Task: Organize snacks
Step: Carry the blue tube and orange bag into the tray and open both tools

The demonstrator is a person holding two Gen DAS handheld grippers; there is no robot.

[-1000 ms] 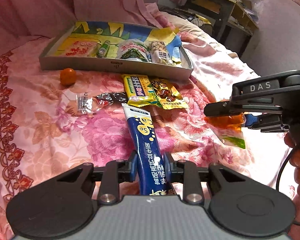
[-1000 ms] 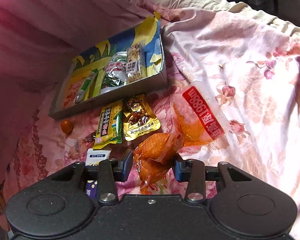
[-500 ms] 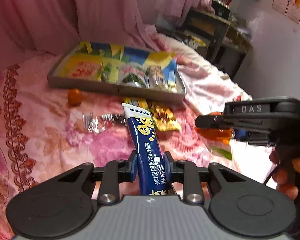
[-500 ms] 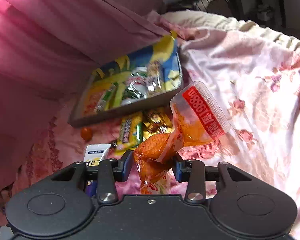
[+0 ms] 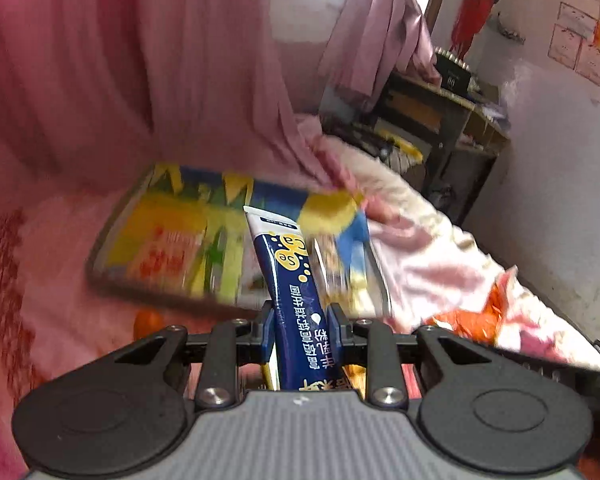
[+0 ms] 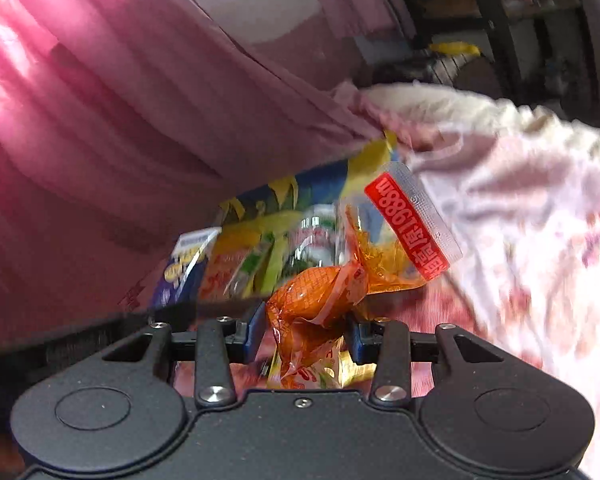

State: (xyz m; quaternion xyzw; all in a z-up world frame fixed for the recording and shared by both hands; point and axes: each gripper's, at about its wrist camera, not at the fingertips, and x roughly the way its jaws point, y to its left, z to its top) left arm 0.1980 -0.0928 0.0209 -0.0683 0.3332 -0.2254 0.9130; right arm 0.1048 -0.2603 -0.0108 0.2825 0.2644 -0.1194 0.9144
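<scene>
left wrist view: pinching a light, stiff blue packet (image 5: 296, 300) mid-length, right gripper (image 6: 306, 330) squeezing a soft, crinkly orange pouch (image 6: 320, 300).

Two handheld grippers, both clamped shut.
The left gripper (image 5: 302, 326) pinches a blue packet (image 5: 296, 280); the right gripper (image 6: 306, 330) pinches an orange packet (image 6: 320, 300).

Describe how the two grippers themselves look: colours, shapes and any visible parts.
The left gripper has a black linkage with two rounded black lobes, silver screws, blue pads on its fingers, and a grey ribbed body. The right gripper has the same shape, with blue pads and silver screws, but a smooth black body. No cable, marking or sleeve shows clearly in these blurred views.
</scene>
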